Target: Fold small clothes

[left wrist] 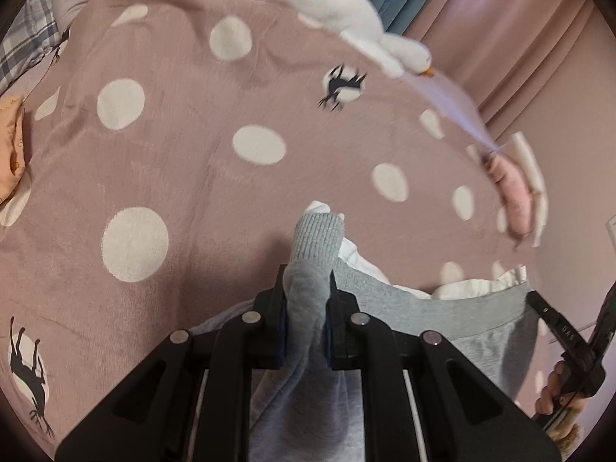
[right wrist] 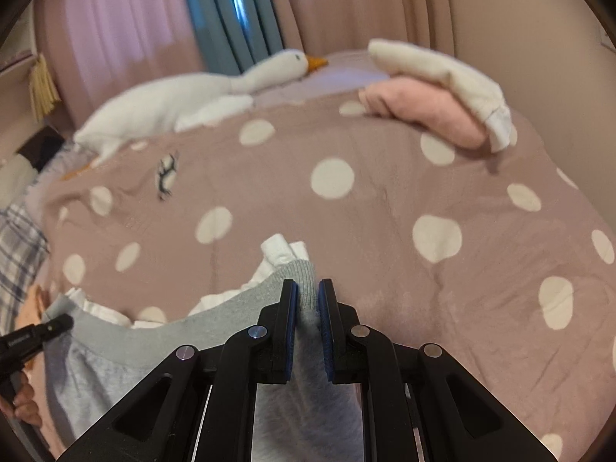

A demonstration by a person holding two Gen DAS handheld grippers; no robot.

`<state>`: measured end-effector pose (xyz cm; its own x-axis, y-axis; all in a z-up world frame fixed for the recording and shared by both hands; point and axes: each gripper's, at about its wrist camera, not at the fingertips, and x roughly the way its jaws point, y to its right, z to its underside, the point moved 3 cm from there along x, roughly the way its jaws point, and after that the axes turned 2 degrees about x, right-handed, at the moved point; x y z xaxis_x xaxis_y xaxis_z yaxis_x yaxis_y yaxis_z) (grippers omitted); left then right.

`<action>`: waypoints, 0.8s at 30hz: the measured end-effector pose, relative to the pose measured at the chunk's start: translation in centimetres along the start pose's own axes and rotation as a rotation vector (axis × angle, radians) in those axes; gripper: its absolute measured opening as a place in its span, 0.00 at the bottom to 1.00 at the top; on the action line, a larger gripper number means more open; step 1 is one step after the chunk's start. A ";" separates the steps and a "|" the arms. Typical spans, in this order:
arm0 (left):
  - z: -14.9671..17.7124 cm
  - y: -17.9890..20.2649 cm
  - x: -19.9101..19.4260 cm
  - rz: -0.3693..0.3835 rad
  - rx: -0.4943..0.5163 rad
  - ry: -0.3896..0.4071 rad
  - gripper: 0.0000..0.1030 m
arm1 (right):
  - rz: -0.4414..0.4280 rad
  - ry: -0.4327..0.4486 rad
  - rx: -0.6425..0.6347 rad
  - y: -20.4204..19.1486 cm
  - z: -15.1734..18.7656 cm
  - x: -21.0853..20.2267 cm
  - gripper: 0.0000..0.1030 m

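A small grey sweatshirt (left wrist: pixel 442 308) with a white frilled collar hangs stretched between my two grippers over the pink dotted bedspread (left wrist: pixel 173 177). My left gripper (left wrist: pixel 306 296) is shut on one grey ribbed cuff (left wrist: pixel 317 238), which sticks up past the pads. My right gripper (right wrist: pixel 307 300) is shut on the other ribbed corner (right wrist: pixel 304 269) of the sweatshirt (right wrist: pixel 127 342). The grey hem band runs taut between the two grips. Each wrist view shows the other gripper at its edge, the right gripper (left wrist: pixel 566 331) and the left gripper (right wrist: pixel 34 337), each held by a hand.
A white plush goose (right wrist: pixel 173 100) lies along the far side of the bed. Folded pink and white clothes (right wrist: pixel 435 88) sit stacked at the far right corner. A peach garment (left wrist: pixel 11 146) lies at the left edge. Pink and blue curtains (right wrist: pixel 231 11) hang behind.
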<state>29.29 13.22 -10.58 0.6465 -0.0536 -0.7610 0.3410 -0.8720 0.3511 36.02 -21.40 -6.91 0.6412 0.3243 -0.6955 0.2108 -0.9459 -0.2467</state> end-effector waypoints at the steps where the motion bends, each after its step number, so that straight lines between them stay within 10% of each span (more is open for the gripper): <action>1: 0.0 -0.2 0.6 -0.009 0.000 -0.013 0.13 | 0.010 -0.014 -0.002 0.1 0.2 0.7 0.12; 24: 3.3 -3.7 3.4 -0.041 -0.085 -0.116 0.30 | 0.110 -0.170 0.059 2.7 3.3 6.1 0.12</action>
<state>28.04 14.64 -16.27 0.5494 -0.0794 -0.8318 0.4251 -0.8304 0.3601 38.06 -21.96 -14.09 0.5229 0.2207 -0.8233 0.0998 -0.9751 -0.1981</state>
